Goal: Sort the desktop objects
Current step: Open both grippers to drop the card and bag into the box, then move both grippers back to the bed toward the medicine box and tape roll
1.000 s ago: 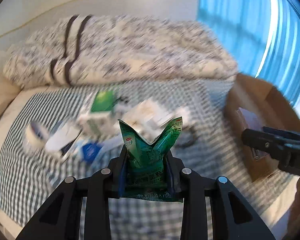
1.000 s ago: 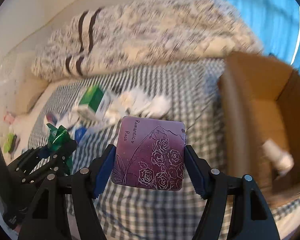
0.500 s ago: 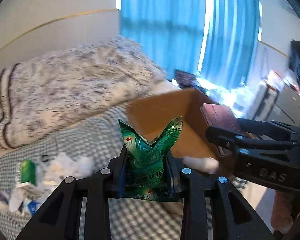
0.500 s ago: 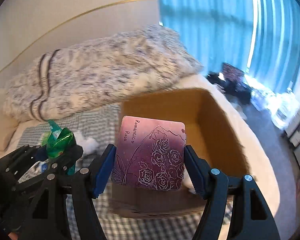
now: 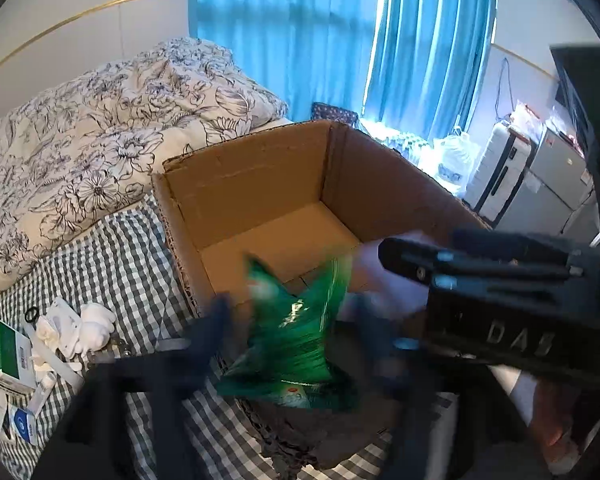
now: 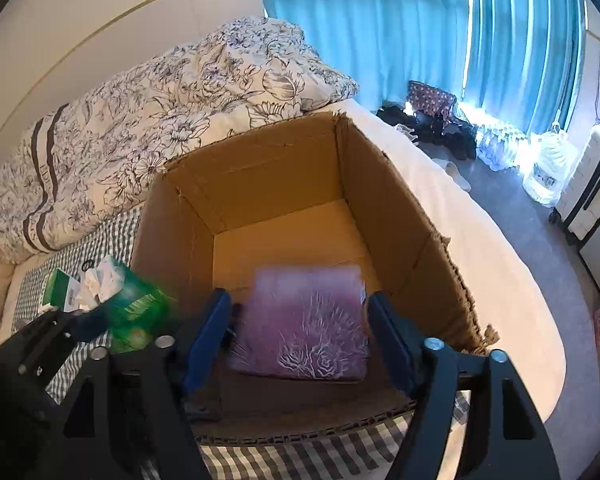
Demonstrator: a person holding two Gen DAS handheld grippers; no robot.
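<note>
Leftmost, well clear of the cardboard box (image 5: 252, 168), a green-and-white carton (image 5: 4, 348) and a crumpled tissue (image 5: 94, 322) lie on the checked sheet (image 5: 112, 264). Next, at the box's near-left corner, the left gripper (image 5: 294, 312) is smeared by motion. Its fingers stand wide apart with the green packet (image 5: 296, 344) between them, and daylight shows on both sides of the packet's upper part, so it looks loose rather than pinched. The packet hangs over the box's near rim. Further right, over the box's open mouth, the right gripper (image 6: 298, 298) is sharp. Its blue-padded jaws are parted, with a dark gap beside the left pad. The purple rose card (image 6: 304, 320) between them is blurred and sits low toward the box's floor.
</note>
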